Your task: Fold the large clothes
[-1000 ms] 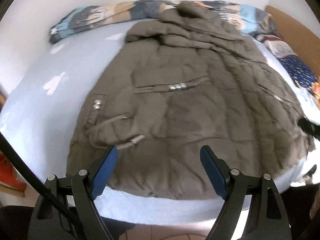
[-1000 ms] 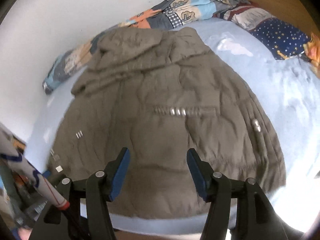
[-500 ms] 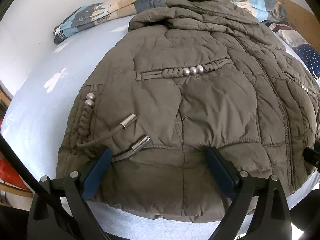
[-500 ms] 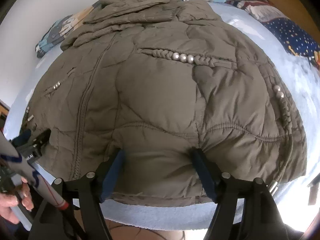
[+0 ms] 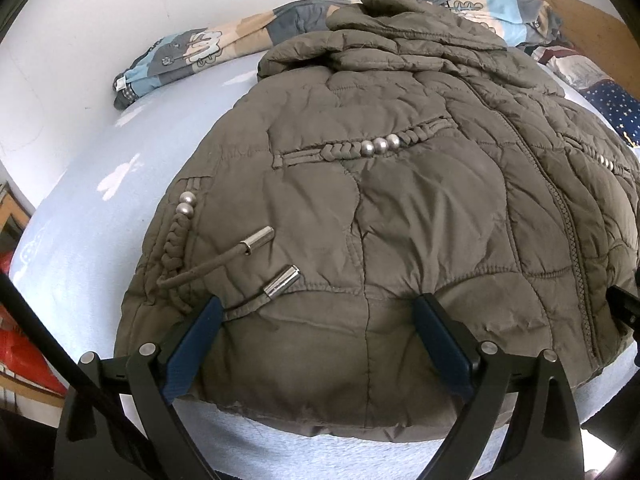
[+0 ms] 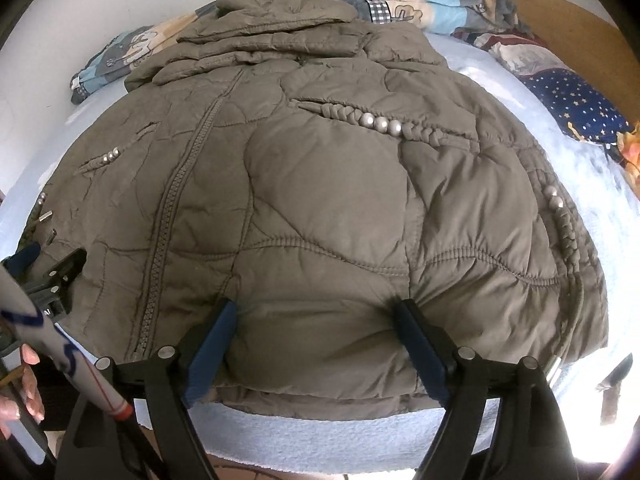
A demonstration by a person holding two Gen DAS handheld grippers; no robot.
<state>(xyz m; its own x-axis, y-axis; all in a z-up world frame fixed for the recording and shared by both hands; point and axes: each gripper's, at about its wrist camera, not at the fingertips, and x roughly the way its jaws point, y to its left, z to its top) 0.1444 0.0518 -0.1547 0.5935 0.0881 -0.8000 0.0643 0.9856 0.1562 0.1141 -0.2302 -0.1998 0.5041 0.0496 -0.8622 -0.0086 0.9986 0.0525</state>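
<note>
An olive-brown quilted jacket [image 5: 400,200] lies front-up on the bed, zipped, with its hood at the far end and its hem nearest me. My left gripper [image 5: 317,300] stands wide open, its blue pads down on the hem's left part beside two metal-tipped drawcords [image 5: 282,280]. In the right wrist view the jacket [image 6: 320,200] fills the frame. My right gripper [image 6: 316,304] is over the hem's right part with its jaws opening. The puffy hem bulges between them, not pinched.
A light blue sheet [image 5: 100,240] covers the bed, whose near edge is just below the hem. A patterned blanket [image 5: 192,52] is bunched against the white wall. A starry dark blue pillow [image 6: 580,104] and a wooden headboard [image 6: 580,28] lie at the right. A person's hand [image 6: 24,380] shows at lower left.
Both grippers have come down and closer to the jacket's hem, and both sets of jaws have spread wider. The jacket itself has not moved.
</note>
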